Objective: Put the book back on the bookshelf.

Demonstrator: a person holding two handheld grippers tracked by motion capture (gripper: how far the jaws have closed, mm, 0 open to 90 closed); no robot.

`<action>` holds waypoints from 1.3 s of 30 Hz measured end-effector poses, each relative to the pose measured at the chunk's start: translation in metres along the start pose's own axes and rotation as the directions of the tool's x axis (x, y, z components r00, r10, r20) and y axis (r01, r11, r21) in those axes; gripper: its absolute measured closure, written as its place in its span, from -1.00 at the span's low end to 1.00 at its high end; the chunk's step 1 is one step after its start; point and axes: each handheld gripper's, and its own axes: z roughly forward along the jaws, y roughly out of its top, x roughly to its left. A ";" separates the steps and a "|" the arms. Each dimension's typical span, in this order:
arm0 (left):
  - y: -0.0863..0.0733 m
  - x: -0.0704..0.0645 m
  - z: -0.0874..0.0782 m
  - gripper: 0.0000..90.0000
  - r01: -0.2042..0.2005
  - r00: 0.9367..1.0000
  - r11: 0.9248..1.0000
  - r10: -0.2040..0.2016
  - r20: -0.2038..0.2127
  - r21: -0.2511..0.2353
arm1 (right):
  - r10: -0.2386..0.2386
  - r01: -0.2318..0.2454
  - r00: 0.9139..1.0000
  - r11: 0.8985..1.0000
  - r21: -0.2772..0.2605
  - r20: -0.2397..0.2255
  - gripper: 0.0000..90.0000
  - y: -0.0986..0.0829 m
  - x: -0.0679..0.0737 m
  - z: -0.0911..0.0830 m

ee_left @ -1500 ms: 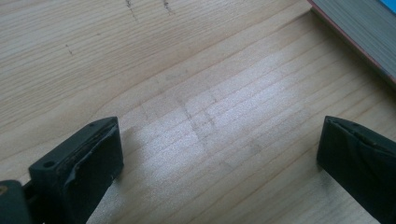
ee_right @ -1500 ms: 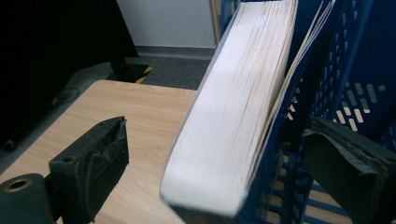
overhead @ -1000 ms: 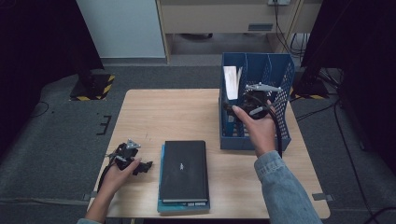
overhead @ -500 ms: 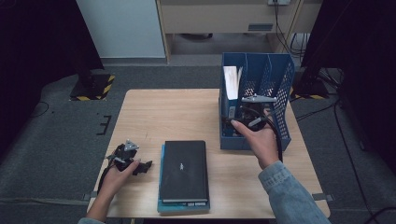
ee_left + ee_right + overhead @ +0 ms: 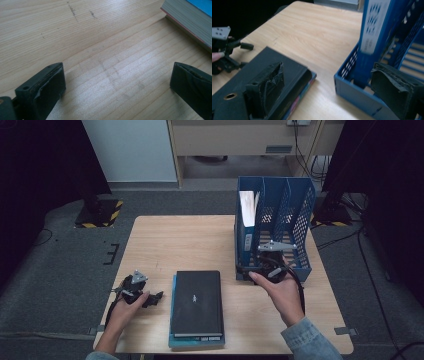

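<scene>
Books (image 5: 196,305) lie stacked at the table's (image 5: 175,240) near edge, a black one on top, with the left gripper (image 5: 150,298) just left of that stack, jaws spread wide on bare wood, and the right gripper (image 5: 250,270) wide open, holding nothing, between the stack and the blue file rack (image 5: 295,215).

my right tongs (image 5: 248,269): black, grey three-cornered plate, black cable | left tongs (image 5: 155,297): black, worn pads (image 5: 51,86) | sleeve (image 5: 312,340): blue denim
</scene>
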 end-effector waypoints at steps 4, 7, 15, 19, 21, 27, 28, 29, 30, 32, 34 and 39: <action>0.000 0.000 0.000 -1.00 0.000 1.000 1.000 0.000 0.000 0.001 | 0.000 0.001 1.000 1.000 0.008 -0.012 -0.71 -0.013 0.008 0.003; -0.001 -0.001 -0.002 -1.00 0.002 1.000 1.000 -0.002 0.001 0.003 | -0.006 0.006 1.000 1.000 0.018 -0.028 -0.69 -0.019 0.016 0.009; 0.003 -0.007 -0.015 -0.93 0.009 1.000 1.000 -0.009 -0.013 0.007 | -0.023 0.026 0.998 0.997 0.068 -0.053 -0.70 -0.034 0.030 0.026; 0.004 -0.014 -0.028 -0.90 0.005 1.000 1.000 -0.005 0.003 -0.026 | -0.025 0.031 0.997 0.995 0.091 -0.069 -0.68 -0.044 0.037 0.029; 0.007 -0.020 -0.038 -0.86 0.020 1.000 0.998 -0.019 0.011 -0.064 | -0.030 0.037 0.997 0.994 0.099 -0.074 -0.65 -0.049 0.039 0.029; 0.015 -0.035 -0.059 -0.81 0.042 0.998 0.992 -0.038 0.042 -0.115 | -0.029 0.042 0.994 0.990 0.131 -0.102 -0.48 -0.055 0.043 0.032; 0.017 -0.039 -0.061 -0.81 0.039 0.998 0.992 -0.033 0.049 -0.124 | -0.028 0.042 0.994 0.990 0.133 -0.103 -0.48 -0.056 0.044 0.033; 0.019 -0.043 -0.064 -0.80 0.027 0.998 0.992 -0.021 0.053 -0.124 | -0.029 0.043 0.994 0.990 0.136 -0.106 -0.48 -0.056 0.045 0.034; 0.021 -0.046 -0.066 -0.80 0.027 0.998 0.991 -0.020 0.059 -0.128 | -0.031 0.046 0.993 0.989 0.137 -0.111 -0.47 -0.056 0.046 0.035; 0.025 -0.054 -0.069 -0.80 0.011 0.997 0.992 -0.002 0.071 -0.126 | -0.034 0.050 0.993 0.989 0.142 -0.115 -0.47 -0.057 0.049 0.037; 0.028 -0.061 -0.071 -0.78 -0.002 0.997 0.992 0.011 0.078 -0.123 | -0.039 0.057 0.992 0.987 0.149 -0.121 -0.47 -0.058 0.052 0.040; 0.035 -0.080 -0.068 -0.72 -0.018 0.992 0.992 0.033 0.125 -0.121 | -0.046 0.070 0.988 0.984 0.165 -0.146 -0.48 -0.061 0.058 0.047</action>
